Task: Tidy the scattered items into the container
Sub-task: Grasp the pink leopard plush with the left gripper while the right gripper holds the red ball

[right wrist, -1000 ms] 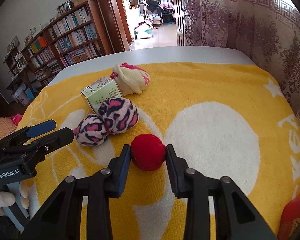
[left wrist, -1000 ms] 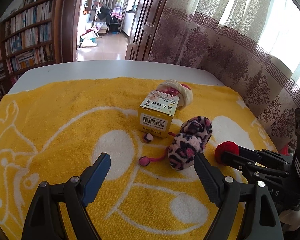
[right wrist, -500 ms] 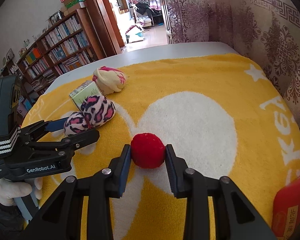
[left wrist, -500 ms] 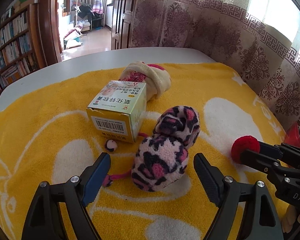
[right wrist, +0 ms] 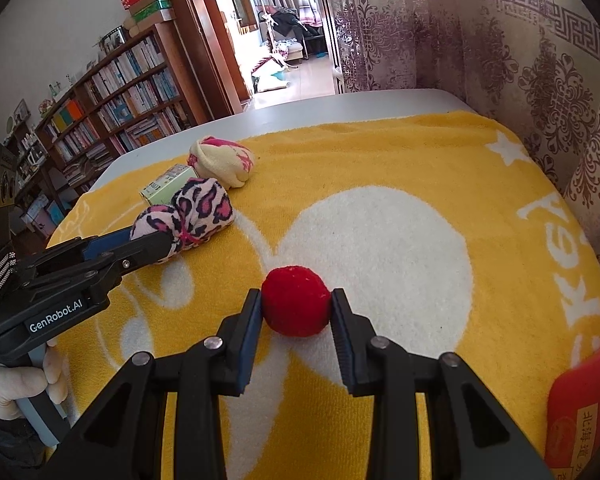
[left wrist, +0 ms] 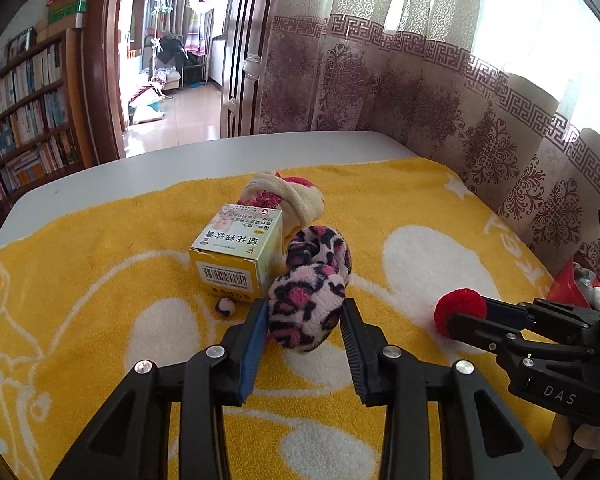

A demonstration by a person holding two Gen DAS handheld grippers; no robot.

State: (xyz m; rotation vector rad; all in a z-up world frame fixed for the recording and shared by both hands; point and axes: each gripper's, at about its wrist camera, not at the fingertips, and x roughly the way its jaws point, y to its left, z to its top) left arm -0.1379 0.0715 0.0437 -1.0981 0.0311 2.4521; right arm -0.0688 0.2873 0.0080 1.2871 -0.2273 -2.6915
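Observation:
My left gripper (left wrist: 305, 322) is shut on the near end of a pink leopard-print fuzzy sock bundle (left wrist: 306, 304), which lies on the yellow towel (left wrist: 100, 280); the bundle also shows in the right wrist view (right wrist: 192, 216). My right gripper (right wrist: 296, 312) is shut on a red pompom ball (right wrist: 295, 300) and holds it just above the towel; the ball also shows in the left wrist view (left wrist: 460, 308). A yellow and white medicine box (left wrist: 236, 256) and a cream and pink sock ball (left wrist: 284, 200) lie just behind the leopard bundle. A red container (right wrist: 584, 412) sits at the lower right.
A small pink and black pompom (left wrist: 225, 306) lies left of my left gripper. The white table edge (left wrist: 180, 160) runs beyond the towel. Patterned curtains (left wrist: 440, 112) hang close on the right. A bookshelf (right wrist: 120, 108) stands to the left.
My left gripper moved forward around the leopard sock bundle and closed on it. My right gripper kept its hold on the red ball and drifted slightly.

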